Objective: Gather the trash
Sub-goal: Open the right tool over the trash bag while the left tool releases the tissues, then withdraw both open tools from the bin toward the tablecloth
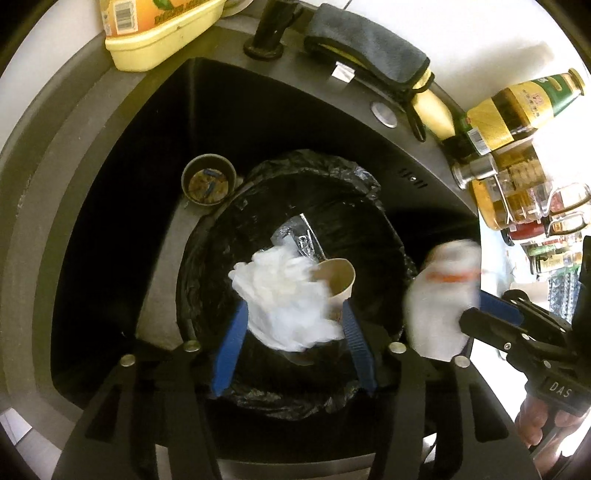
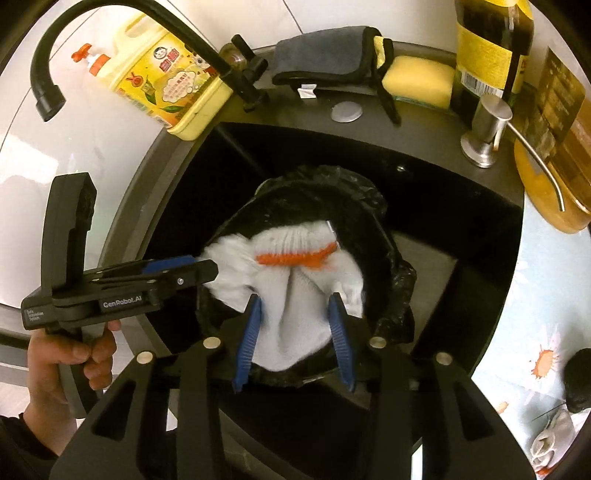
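A bin lined with a black bag (image 1: 325, 177) (image 2: 325, 188) stands in the dark sink. My left gripper (image 1: 291, 312) is open above it, and a crumpled white tissue (image 1: 284, 299), blurred, sits between its blue fingers over the bin. A paper cup (image 1: 338, 280) and clear plastic wrap (image 1: 295, 232) lie inside the bin. My right gripper (image 2: 295, 301) is shut on a white knit glove with an orange band (image 2: 295, 280), held over the bin's mouth. The glove also shows in the left wrist view (image 1: 439, 295), beside the bin's right rim.
A small round pot with scraps (image 1: 208, 182) stands in the sink by the bin. A black tap (image 2: 122, 22), a yellow detergent bottle (image 2: 162, 81), a grey cloth (image 2: 325, 55), a sponge (image 2: 417, 79) and bottles (image 1: 517, 107) line the sink's edge.
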